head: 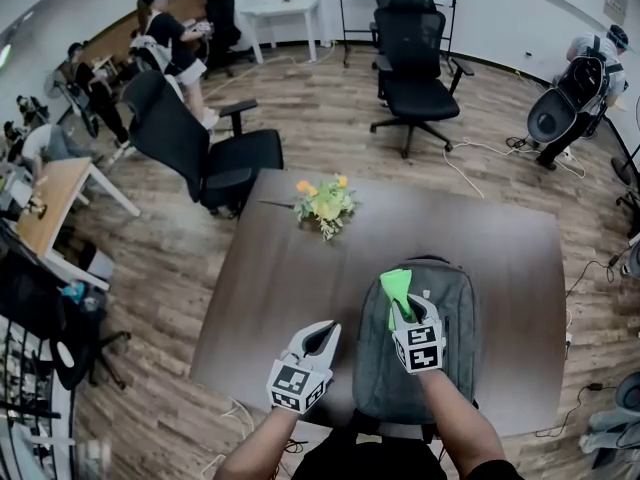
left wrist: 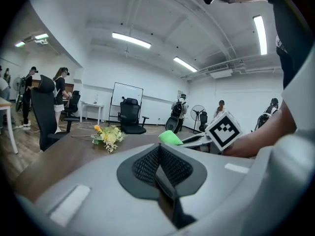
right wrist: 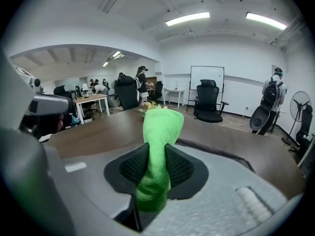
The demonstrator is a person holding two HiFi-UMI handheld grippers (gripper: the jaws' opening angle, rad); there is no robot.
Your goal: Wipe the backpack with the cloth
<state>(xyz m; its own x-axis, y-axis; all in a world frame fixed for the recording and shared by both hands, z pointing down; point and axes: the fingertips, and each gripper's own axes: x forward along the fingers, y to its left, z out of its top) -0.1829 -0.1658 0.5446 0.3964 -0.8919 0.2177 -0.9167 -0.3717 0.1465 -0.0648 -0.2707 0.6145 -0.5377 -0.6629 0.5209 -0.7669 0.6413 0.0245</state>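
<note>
1. My right gripper (head: 402, 306) is pinching the green cloth (head: 396, 286). The right gripper view shows both pads pressed against its sides. I grip it low so that a good length of fabric sticks out past the jaw tips, and I judge that free end to be the part meant to rub the surface.
2. The cloth is bunched into a narrow strip. Its long axis runs along the jaws, pointing away from me toward the far edge of the desk (head: 280, 288).
3. The grey backpack (head: 455, 338) lies flat on the desk, by the near edge and right of the middle. Lying flat, it turns one broad face up for wiping. The cloth is held over the far half of it, but I cannot tell whether the fabric touches it.
4. The backpack's long axis runs from the near edge toward the far edge. Its rounded end, which I take to be the top, points away from me.
5. My left gripper (head: 325, 334) has its jaws pressed together on nothing. It sits over bare desk just beside the backpack's left side, near the front edge. I judge it is parked there to be ready to steady the bag without blocking the cloth's path.
6. A small bunch of flowers (head: 325, 206) lies near the far edge, well apart from the backpack.
</note>
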